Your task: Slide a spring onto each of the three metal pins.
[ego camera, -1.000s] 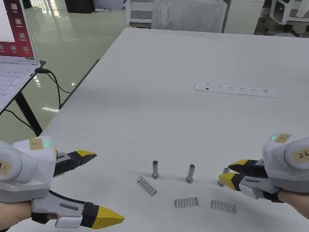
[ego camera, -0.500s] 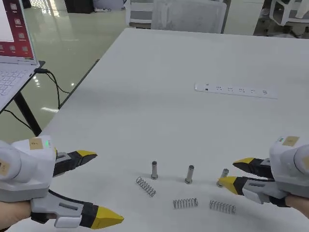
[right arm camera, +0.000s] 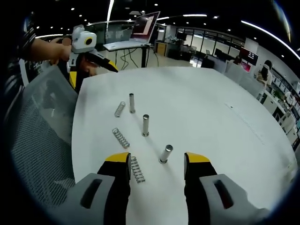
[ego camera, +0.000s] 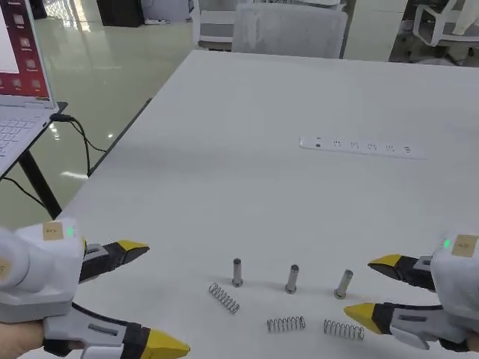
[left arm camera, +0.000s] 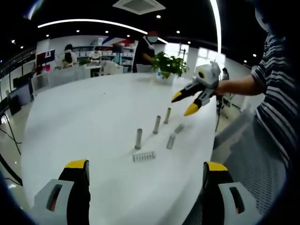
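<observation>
Your left gripper point(ego camera: 157, 295) and right gripper point(ego camera: 368, 286) both hang open and empty, pins point(ego camera: 292, 278) standing in a row, springs point(ego camera: 286, 323) lying just in front, so a careless pinch could flick a spring away or topple a pin.

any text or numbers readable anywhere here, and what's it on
Nothing reads clearly.
Left sticker, on the left gripper: too blurred.
Right sticker, on the right gripper: too blurred.
Laptop screen: icons and text too small.
Power strip markings: too small.
</observation>
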